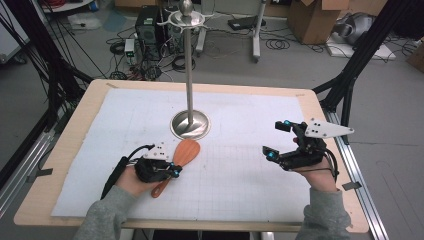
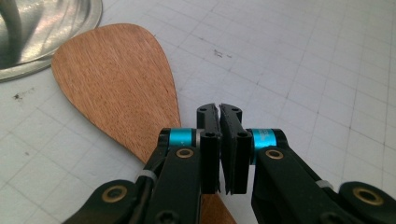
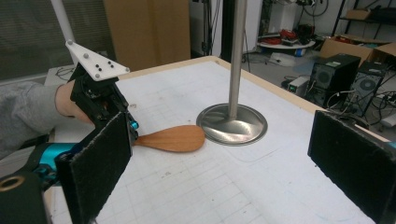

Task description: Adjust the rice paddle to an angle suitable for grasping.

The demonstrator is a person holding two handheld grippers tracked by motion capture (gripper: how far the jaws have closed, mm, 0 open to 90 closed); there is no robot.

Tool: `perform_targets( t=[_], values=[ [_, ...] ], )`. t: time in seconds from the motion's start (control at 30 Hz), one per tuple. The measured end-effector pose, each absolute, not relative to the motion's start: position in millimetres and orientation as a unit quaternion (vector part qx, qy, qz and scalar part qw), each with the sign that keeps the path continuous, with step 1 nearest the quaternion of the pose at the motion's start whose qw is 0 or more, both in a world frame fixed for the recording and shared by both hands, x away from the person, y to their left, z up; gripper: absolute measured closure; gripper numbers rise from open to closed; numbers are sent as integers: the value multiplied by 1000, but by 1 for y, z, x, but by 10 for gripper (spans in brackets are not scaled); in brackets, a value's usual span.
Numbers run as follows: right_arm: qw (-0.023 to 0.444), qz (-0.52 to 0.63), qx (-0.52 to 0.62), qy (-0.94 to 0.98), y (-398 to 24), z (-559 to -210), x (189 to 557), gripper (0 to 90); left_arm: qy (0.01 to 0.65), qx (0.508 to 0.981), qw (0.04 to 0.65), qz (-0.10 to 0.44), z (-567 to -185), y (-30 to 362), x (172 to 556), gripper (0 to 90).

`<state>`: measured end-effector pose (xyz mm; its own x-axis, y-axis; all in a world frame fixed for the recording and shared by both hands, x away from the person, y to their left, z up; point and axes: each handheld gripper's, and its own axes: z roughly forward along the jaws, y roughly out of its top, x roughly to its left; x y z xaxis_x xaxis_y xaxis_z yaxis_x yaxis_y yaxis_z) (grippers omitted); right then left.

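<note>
A wooden spatula (image 1: 186,152) lies flat on the white mat, its blade (image 2: 116,79) touching the foot of the metal stand (image 1: 190,125). My left gripper (image 1: 174,170) sits low over the spatula's neck. Its jaws are shut, and in the left gripper view (image 2: 219,109) the pads meet with nothing seen between them. The handle (image 2: 217,210) runs underneath them. The right gripper view also shows that gripper (image 3: 133,125) at the spatula (image 3: 173,138). My right gripper (image 1: 277,139) hovers over the mat's right side, jaws wide open (image 3: 219,158) and empty.
The stand's tall pole (image 1: 188,65) rises from a round steel base (image 3: 232,124) in the middle of the table. The mat (image 1: 240,175) covers most of the wooden tabletop (image 1: 80,125). Beyond the far edge are computers, cables and cardboard boxes on the floor.
</note>
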<state>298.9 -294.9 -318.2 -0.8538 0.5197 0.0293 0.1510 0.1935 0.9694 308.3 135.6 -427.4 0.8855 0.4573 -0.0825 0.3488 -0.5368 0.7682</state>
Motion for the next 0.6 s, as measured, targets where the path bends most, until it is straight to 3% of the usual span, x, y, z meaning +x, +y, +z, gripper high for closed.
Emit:
perform_targets(
  t=[0.6],
  values=[
    [154, 591, 224, 759, -294, -319, 300, 48, 236, 886, 395, 63, -433, 132, 310, 860]
  ],
)
